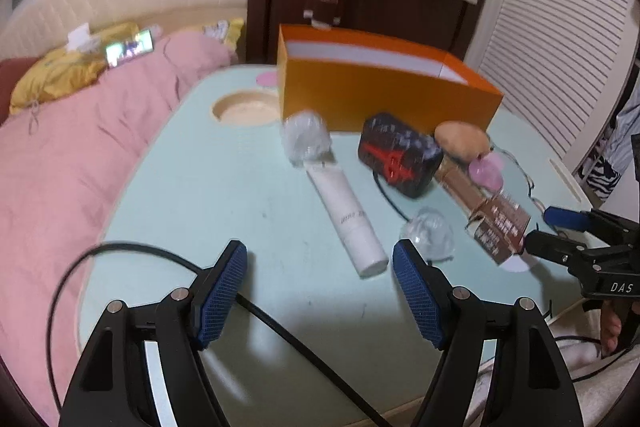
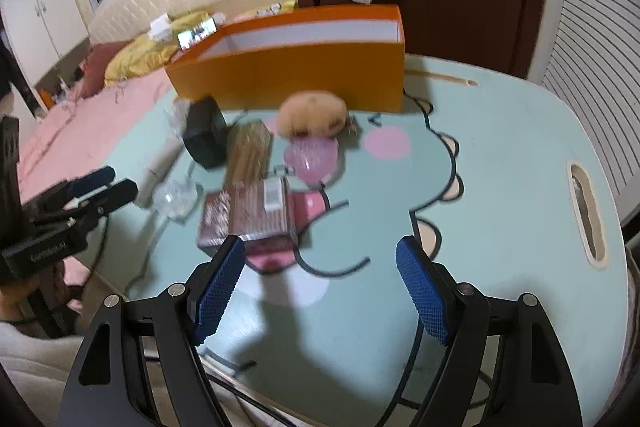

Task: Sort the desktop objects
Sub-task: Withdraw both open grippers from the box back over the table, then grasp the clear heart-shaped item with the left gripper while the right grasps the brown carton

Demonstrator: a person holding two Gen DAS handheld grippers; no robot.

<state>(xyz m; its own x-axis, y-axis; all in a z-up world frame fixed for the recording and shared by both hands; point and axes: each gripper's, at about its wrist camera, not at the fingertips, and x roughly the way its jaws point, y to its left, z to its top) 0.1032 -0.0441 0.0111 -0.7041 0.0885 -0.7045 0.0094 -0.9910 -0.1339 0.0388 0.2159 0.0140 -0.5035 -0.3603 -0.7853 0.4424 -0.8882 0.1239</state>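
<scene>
Near the middle of the tabletop, in front of the orange box at the far edge: white tube, black tin, brown carton, plush toy, clear plastic piece. Left gripper and right gripper both spread apart, holding nothing, hovering at the near edge. Tube looks light, stiff, likely slick: grab mid-body across its width. Carton rigid, light: pinch the long sides. Plush soft, forgiving. Clear plastic probably flimsy, go gently.
</scene>
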